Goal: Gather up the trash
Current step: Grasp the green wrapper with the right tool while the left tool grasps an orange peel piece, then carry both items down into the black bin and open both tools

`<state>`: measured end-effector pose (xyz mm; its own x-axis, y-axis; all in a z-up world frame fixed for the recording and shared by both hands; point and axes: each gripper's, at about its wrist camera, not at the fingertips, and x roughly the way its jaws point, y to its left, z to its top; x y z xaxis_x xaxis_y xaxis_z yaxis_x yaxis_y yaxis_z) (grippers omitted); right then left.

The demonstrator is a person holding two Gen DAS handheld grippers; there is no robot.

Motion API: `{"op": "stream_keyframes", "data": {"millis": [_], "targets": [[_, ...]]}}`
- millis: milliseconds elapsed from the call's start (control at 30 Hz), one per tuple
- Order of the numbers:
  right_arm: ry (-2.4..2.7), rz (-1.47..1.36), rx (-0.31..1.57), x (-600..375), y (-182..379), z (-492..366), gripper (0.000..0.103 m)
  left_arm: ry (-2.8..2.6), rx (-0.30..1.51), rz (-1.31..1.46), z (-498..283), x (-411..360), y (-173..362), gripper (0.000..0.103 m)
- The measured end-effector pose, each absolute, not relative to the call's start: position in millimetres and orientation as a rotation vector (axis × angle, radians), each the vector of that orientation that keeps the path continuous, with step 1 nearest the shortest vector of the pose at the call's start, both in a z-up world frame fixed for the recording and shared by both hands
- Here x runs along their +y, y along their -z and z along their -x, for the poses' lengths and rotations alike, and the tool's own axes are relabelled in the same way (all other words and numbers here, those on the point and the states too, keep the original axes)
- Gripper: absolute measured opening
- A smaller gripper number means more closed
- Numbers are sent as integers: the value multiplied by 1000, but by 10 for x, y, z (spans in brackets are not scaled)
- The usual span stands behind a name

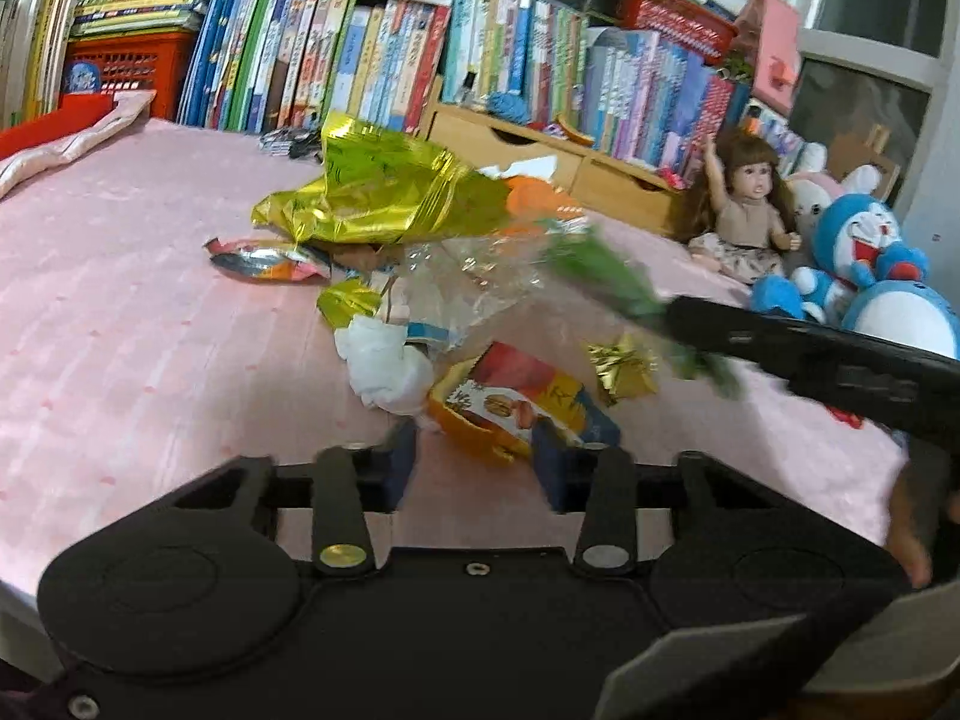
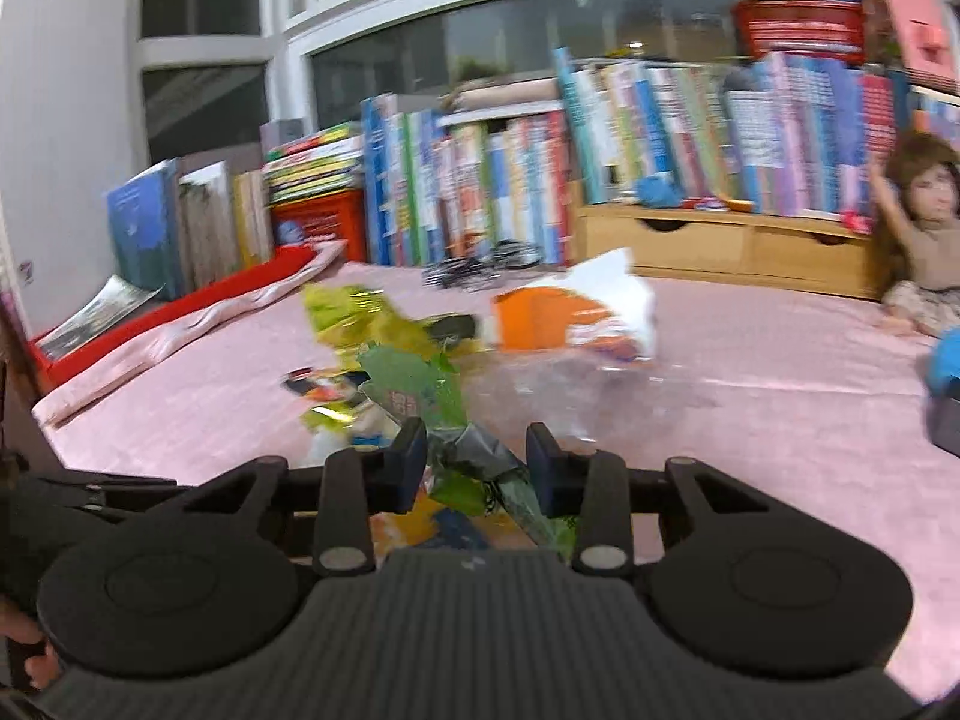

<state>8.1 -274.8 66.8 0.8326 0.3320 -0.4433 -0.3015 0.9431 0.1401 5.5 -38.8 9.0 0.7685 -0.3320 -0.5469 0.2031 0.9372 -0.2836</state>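
Note:
A heap of trash lies on the pink cloth-covered table [image 1: 120, 330]: a crumpled gold foil bag [image 1: 372, 192], clear plastic [image 1: 480, 276], a white tissue [image 1: 390, 366], a small gold foil scrap [image 1: 621, 366] and a silver-orange wrapper [image 1: 270, 261]. My left gripper [image 1: 477, 465] is open, low over the table, with an orange snack wrapper [image 1: 510, 408] just ahead of and between its fingertips. My right gripper [image 2: 480, 462] comes in from the right [image 1: 678, 315], shut on a green wrapper [image 2: 420, 384] that hangs blurred above the heap [image 1: 600, 270]. An orange-and-white packet [image 2: 570, 318] lies behind.
Rows of books [image 1: 372, 48] line the table's back edge, with a wooden drawer unit [image 1: 540, 150]. A doll [image 1: 750, 204] and blue plush toys [image 1: 858, 240] sit at the right. A folded pink cloth [image 1: 72, 144] on a red box lies at the far left.

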Motion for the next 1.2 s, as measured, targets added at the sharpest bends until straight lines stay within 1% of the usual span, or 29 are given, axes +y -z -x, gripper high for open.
{"op": "stream_keyframes", "data": {"millis": [33,67,133,333,667,933,1200], "targets": [[-326,-69,479,-2775,-668,-60,42,277,644,224,-94,-401,-55,13],[-315,-71,476,-2803,-664,-32,42,258,647,236,-113,-404,-31,9],[-300,-69,471,-2829,-658,9,42,246,627,263,-88,-382,-36,5],[-296,-70,470,-2831,-612,111,42,198,529,180,71,-358,-234,5],[-296,-80,476,-2790,-574,204,42,83,405,132,308,-131,-516,5],[-313,-100,471,-2736,-616,362,42,94,408,143,497,20,-624,5],[-359,-117,479,-2602,-608,747,42,146,467,160,873,88,-580,5]]}}
